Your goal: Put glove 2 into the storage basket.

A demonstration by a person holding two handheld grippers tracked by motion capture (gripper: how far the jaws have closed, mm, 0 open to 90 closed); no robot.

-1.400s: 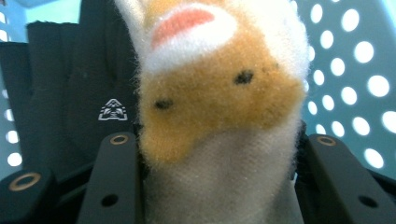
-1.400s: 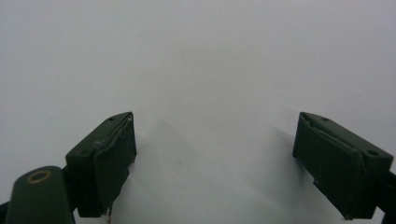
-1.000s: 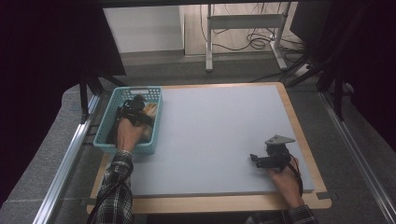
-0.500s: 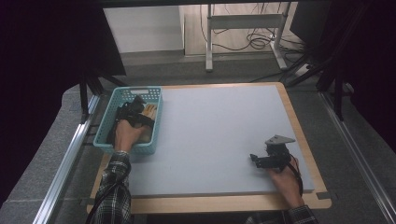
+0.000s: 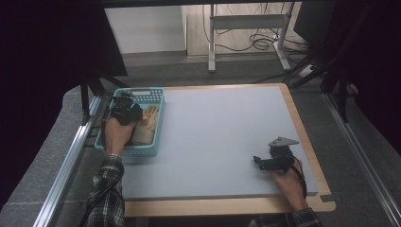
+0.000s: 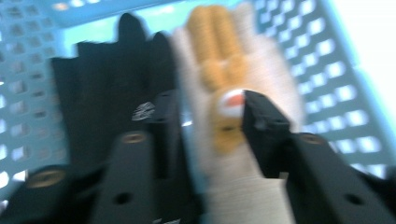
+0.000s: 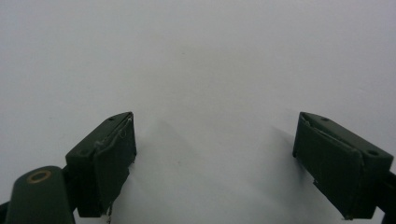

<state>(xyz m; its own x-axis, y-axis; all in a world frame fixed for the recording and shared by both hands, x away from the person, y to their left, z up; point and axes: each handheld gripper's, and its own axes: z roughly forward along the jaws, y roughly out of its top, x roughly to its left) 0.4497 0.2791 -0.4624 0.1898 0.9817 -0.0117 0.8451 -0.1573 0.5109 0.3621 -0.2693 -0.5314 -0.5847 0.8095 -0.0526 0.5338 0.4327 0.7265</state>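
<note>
Two gloves are lying flat in the basket (image 5: 158, 124) at the table's (image 5: 222, 137) left edge, a black glove (image 6: 100, 88) beside a cream glove (image 6: 247, 65). Reaching in, the left gripper (image 6: 201, 116) is straddling the cream one with jaws apart, gripping nothing, probably to pinch it. Well apart, the right gripper (image 7: 215, 154) is idling wide open over bare table.

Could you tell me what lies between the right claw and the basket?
In the high view, only bare grey mat lies between the right claw and the basket.
</note>
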